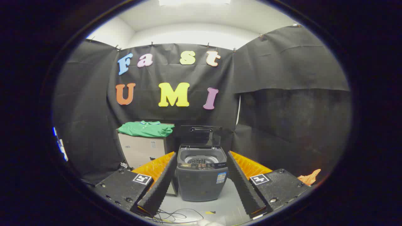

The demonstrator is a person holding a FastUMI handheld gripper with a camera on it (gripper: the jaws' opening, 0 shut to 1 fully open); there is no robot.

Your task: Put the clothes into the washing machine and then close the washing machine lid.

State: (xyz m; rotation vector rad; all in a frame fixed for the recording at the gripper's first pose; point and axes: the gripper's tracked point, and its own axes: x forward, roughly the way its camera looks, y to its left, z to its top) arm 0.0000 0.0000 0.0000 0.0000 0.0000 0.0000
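The hand-held gripper (201, 183) points straight at the washer (202, 175), its 2 fingers (160, 185) spread wide apart and holding nothing. The washer stands on the pale floor (220, 207) just ahead of the fingers and shows in the gap between them, with one finger flanking each of its sides. It is a dark top-loader; its lid (201, 135) is raised and stands upright at the back, leaving the drum (201, 158) open to view from above. A small sticker (221, 177) sits on the front panel near the right corner.

The clothes, a folded green shirt (147, 128) with a collar, lie on top of a light box (142, 150) that stands to the left of the washer, close beside it and against the black cloth wall (282, 119). The shirt lies flat, well beyond the fingers and apart from them; part of it hangs slightly over the box's front edge.

Thin dark cables (172, 216) trail across the floor in front of the washer, near the left finger. A scrap of orange material (309, 177) shows to the right of the right finger. Above the cloth, a white wall and ceiling (194, 31) are lit brightly.
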